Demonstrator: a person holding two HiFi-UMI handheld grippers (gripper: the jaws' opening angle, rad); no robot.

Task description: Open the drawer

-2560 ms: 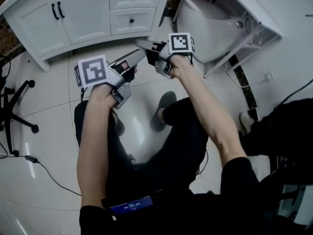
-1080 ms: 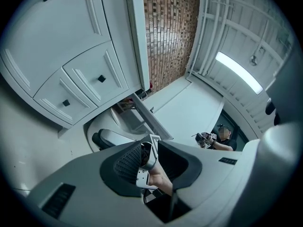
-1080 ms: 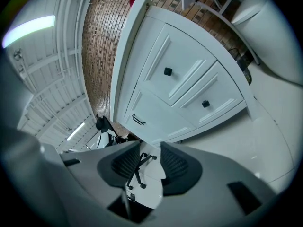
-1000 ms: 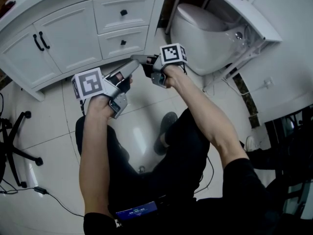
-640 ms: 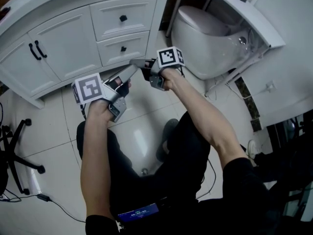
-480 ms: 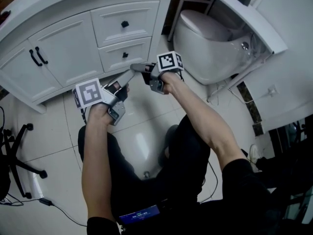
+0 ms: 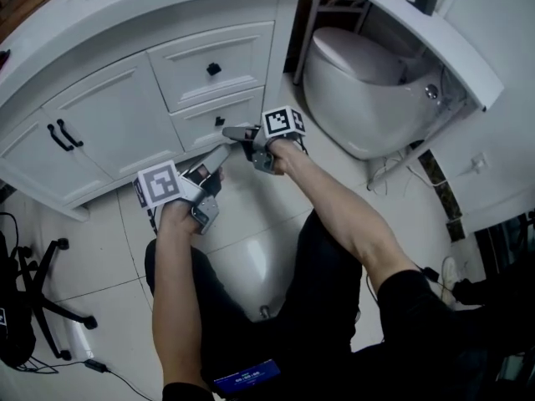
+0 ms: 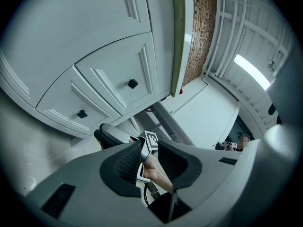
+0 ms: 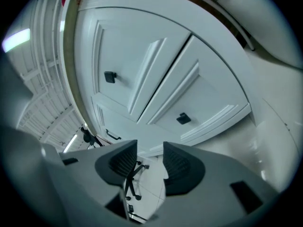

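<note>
A white vanity has two drawers with small black knobs, the upper drawer (image 7: 219,63) above the lower drawer (image 7: 224,117). In the right gripper view the lower drawer's knob (image 9: 183,118) lies just ahead, above the jaws, with the upper knob (image 9: 110,77) further left. My right gripper (image 7: 231,131) points at the lower drawer front, a short way off it. Its jaws are opening, and nothing is between them (image 9: 150,150). My left gripper (image 7: 219,154) hangs lower and to the left, open and empty (image 8: 150,150), and its view looks across at both knobs.
Cupboard doors with long black handles (image 7: 63,136) stand left of the drawers. A white toilet (image 7: 376,90) sits to the right under a white shelf (image 7: 418,32). An office chair base (image 7: 42,303) is at the far left on the tiled floor.
Both grippers have moved toward the cabinet and sunk lower. The right gripper's tip now sits close to the lower drawer front.
</note>
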